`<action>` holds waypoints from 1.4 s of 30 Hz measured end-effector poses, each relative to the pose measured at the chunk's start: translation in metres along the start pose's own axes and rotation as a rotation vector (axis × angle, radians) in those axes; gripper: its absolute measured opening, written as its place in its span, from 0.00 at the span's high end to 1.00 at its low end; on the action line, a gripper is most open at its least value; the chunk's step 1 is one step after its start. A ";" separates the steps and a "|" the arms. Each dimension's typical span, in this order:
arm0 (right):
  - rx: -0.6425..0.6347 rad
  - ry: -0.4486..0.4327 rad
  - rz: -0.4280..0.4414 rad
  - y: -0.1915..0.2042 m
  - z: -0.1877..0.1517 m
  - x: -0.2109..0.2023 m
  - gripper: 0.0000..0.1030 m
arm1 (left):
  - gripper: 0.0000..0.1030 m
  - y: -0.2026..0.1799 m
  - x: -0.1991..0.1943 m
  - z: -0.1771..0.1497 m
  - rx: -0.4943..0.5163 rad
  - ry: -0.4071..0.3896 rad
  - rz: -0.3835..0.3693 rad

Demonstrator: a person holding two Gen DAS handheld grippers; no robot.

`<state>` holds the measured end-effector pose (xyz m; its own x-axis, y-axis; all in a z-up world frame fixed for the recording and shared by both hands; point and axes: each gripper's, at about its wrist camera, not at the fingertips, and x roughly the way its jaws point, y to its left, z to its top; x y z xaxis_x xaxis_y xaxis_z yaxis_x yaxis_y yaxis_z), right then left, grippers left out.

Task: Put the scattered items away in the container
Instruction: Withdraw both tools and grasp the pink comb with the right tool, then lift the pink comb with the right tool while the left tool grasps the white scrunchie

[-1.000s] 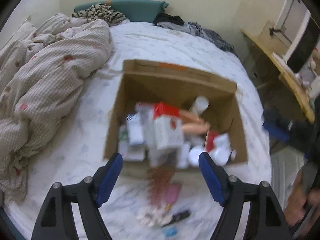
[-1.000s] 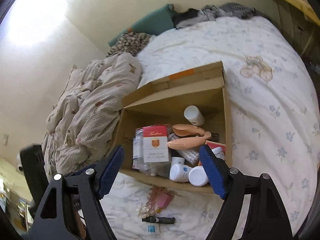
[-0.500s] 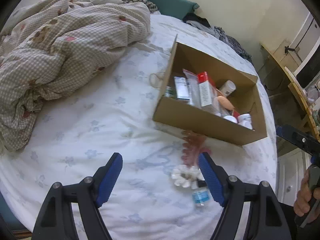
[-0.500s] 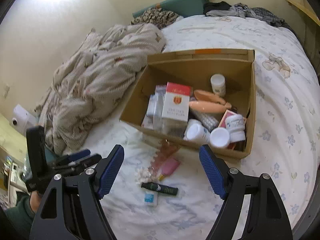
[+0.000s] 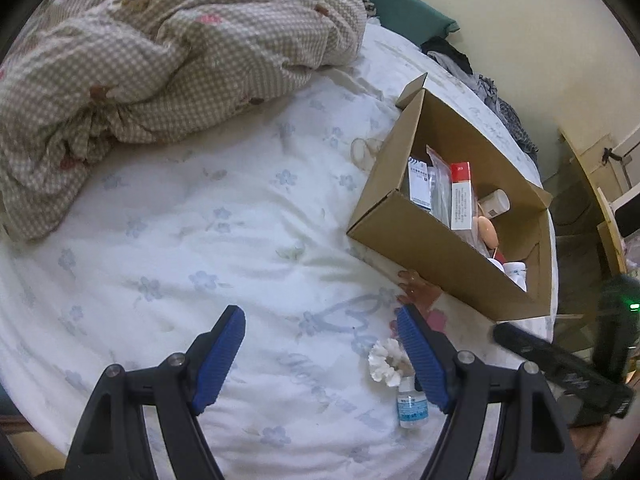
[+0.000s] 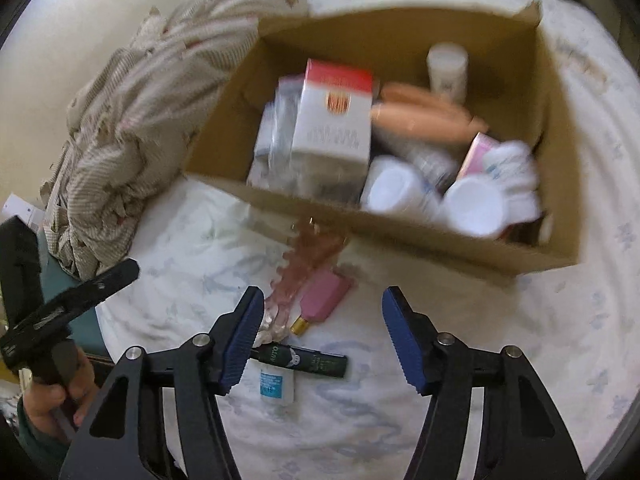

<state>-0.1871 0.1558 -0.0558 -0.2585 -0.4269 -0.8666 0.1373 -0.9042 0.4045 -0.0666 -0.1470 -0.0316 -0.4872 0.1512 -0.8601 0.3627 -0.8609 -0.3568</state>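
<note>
An open cardboard box (image 5: pixel 436 256) (image 6: pixel 400 232) sits on the bed, holding cartons, white bottles and a peach tube. In front of it lie loose items: a pink hair claw (image 6: pixel 304 264), a pink flat item (image 6: pixel 326 294), a dark green tube (image 6: pixel 308 360), a small blue-labelled bottle (image 6: pixel 276 388) (image 5: pixel 412 402) and a white scrunchie (image 5: pixel 386 362). My right gripper (image 6: pixel 322 334) is open, low over these items, with the tube just under its left finger. My left gripper (image 5: pixel 322 360) is open above the bare sheet, the scrunchie beside its right finger.
A checked quilt (image 5: pixel 160 52) is bunched at the left of the bed. Clothes and a green pillow (image 5: pixel 404 12) lie at the head. A wooden desk (image 5: pixel 600 184) stands beyond the bed's right edge. A hand (image 6: pixel 52 388) holds the other gripper at lower left.
The left gripper has swung left and down away from the box toward the open sheet. The right gripper has dropped closer to the loose items in front of the box.
</note>
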 end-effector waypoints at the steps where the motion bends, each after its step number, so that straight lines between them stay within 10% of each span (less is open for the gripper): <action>1: 0.006 0.014 -0.001 0.000 0.000 0.007 0.40 | 0.23 -0.001 0.001 -0.001 -0.005 0.008 -0.010; 18: -0.019 0.042 -0.054 0.027 0.023 0.090 0.42 | 0.23 0.001 0.009 0.000 -0.069 0.062 -0.083; 22: -0.163 0.001 -0.170 0.051 0.014 0.094 0.56 | 0.23 0.004 0.008 0.002 -0.090 0.055 -0.105; 24: -0.195 -0.010 -0.160 0.058 0.008 0.089 0.82 | 0.23 0.007 0.007 0.003 -0.108 0.053 -0.111; 33: -0.191 -0.115 -0.042 0.072 0.009 0.013 0.82 | 0.23 0.021 0.002 0.006 -0.192 0.045 -0.159; 42: -0.167 -0.302 0.019 0.068 0.001 -0.104 0.82 | 0.23 -0.009 0.033 -0.008 -0.058 0.229 -0.219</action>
<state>-0.1518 0.1390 0.0621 -0.5226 -0.4512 -0.7235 0.2928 -0.8919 0.3447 -0.0794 -0.1306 -0.0597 -0.3699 0.4412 -0.8176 0.3164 -0.7676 -0.5573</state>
